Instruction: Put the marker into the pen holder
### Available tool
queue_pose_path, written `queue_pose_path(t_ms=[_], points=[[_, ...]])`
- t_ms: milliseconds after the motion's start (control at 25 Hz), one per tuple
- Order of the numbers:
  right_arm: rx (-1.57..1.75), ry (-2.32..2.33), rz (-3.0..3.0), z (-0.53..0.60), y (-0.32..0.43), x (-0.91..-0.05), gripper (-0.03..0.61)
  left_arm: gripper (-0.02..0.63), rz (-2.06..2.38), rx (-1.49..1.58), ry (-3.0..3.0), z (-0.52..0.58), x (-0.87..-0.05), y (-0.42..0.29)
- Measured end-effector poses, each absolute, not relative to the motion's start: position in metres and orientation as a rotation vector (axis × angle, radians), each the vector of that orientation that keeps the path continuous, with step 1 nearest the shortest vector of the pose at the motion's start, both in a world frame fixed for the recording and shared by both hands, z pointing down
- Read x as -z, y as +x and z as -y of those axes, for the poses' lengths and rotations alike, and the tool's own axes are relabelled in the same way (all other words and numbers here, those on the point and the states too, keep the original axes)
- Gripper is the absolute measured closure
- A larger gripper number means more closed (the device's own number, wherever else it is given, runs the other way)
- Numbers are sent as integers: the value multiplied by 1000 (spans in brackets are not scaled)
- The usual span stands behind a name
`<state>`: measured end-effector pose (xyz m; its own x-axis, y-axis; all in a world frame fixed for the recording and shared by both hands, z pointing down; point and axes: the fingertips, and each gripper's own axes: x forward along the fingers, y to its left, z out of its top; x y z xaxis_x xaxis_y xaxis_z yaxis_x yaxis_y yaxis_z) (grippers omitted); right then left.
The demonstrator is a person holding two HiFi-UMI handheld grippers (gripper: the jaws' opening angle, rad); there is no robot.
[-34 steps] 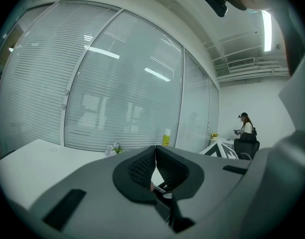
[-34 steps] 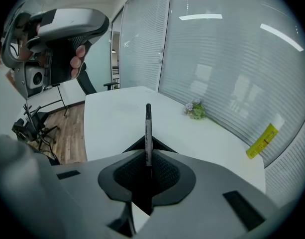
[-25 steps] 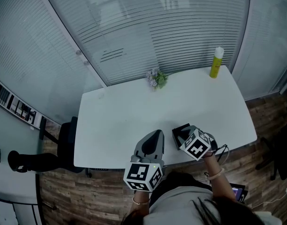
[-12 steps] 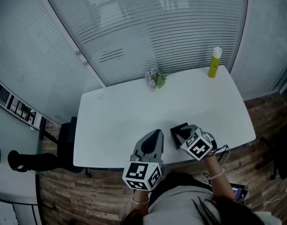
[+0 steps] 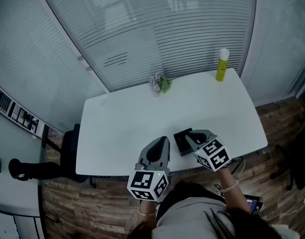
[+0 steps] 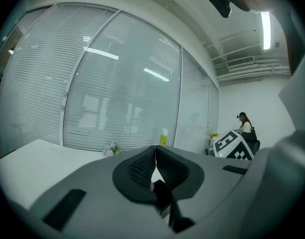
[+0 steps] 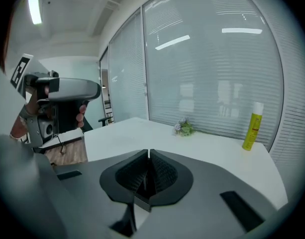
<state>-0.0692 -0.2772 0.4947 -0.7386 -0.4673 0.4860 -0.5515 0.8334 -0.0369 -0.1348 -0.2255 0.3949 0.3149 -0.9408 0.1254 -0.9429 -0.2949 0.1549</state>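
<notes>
A black box-shaped pen holder (image 5: 181, 141) stands on the white table (image 5: 127, 118) near its front edge. I see no marker in any view. My right gripper (image 5: 191, 134) hovers just right of the holder, its tip at the holder's rim, jaws pressed together (image 7: 149, 164). My left gripper (image 5: 163, 140) is over the front edge to the left of the holder, jaws closed to a thin slit (image 6: 154, 159) with nothing clearly between them. The holder lies below both gripper views and is hidden there.
A yellow bottle (image 5: 222, 64) stands at the table's far right corner and a small flower bunch (image 5: 159, 82) at the back edge. A black chair (image 5: 67, 151) is left of the table. Glass walls with blinds stand behind. A person (image 6: 244, 126) is far off.
The head view has shifted a little, so the table sits further left. My right gripper has edged closer to the pen holder. The left gripper has barely moved.
</notes>
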Motion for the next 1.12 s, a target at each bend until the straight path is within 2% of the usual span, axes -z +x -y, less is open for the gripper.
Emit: queue_pose_path(t_ms=[560,920,1120], points=[[-193,767,2726,266,-19,-455,551,592,1840,-39,2297,209,-397,-99],[-13,884,2770,261,4,-422,552,592,1872,-79,2295,200,-396,-88],[-43,924,2798,253,7,-412,552,593,1865,-97,2333,195,-391,-87]])
